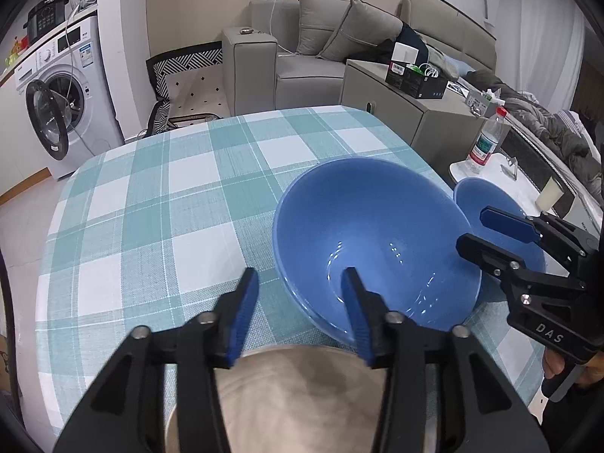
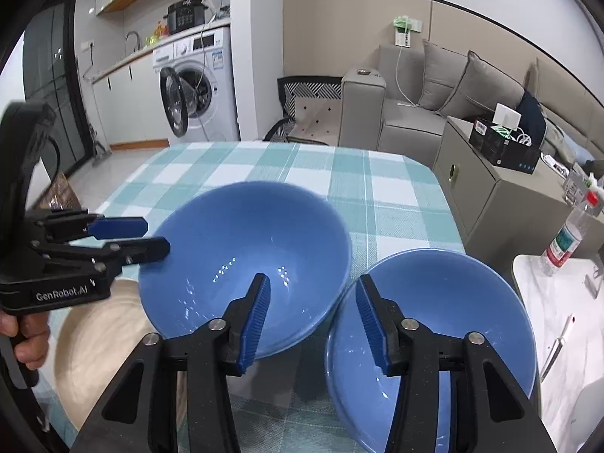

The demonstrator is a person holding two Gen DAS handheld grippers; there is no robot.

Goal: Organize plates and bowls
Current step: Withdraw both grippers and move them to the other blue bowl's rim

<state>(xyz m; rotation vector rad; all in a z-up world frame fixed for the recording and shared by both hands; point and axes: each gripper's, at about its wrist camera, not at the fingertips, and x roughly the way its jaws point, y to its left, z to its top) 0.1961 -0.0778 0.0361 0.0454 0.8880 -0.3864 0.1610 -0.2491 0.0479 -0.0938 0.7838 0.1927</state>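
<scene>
Your left gripper [image 1: 298,279] stands apart with nothing pinched: one finger hangs over the checked cloth [image 1: 151,196], the other reaches over the near rim into the big bowl [image 1: 373,234], and I can't tell whether that pad touches the rim. The big bowl looks stacked, a second blue rim peeking out under its near edge, and it sits just ahead and to the right of those fingers. Right under your left gripper, close against the camera, lies a beige plate [image 1: 294,396], blurred, its far edge next to the big bowl. Off to the right of the big bowl, your right gripper shows from the side, its fingers reaching over the small bowl [image 1: 490,204]. Switch to the right wrist: your right gripper [image 2: 313,287] is open too, gripping nothing, one finger in front of the big bowl [image 2: 245,249], the other over the small bowl [image 2: 453,302], so the gap sits where the two bowls come together. The small bowl lies low and right of those fingers, near the table's right edge, touching or nearly touching the big one. Left of the big bowl your left gripper pokes in sideways, your hand [image 2: 26,336] wrapped on its handle, with the beige plate [image 2: 102,339] below it. Beyond the table edge, far right of both grippers, a bottle [image 2: 566,238] stands upright on a white side table [image 2: 566,339].
</scene>
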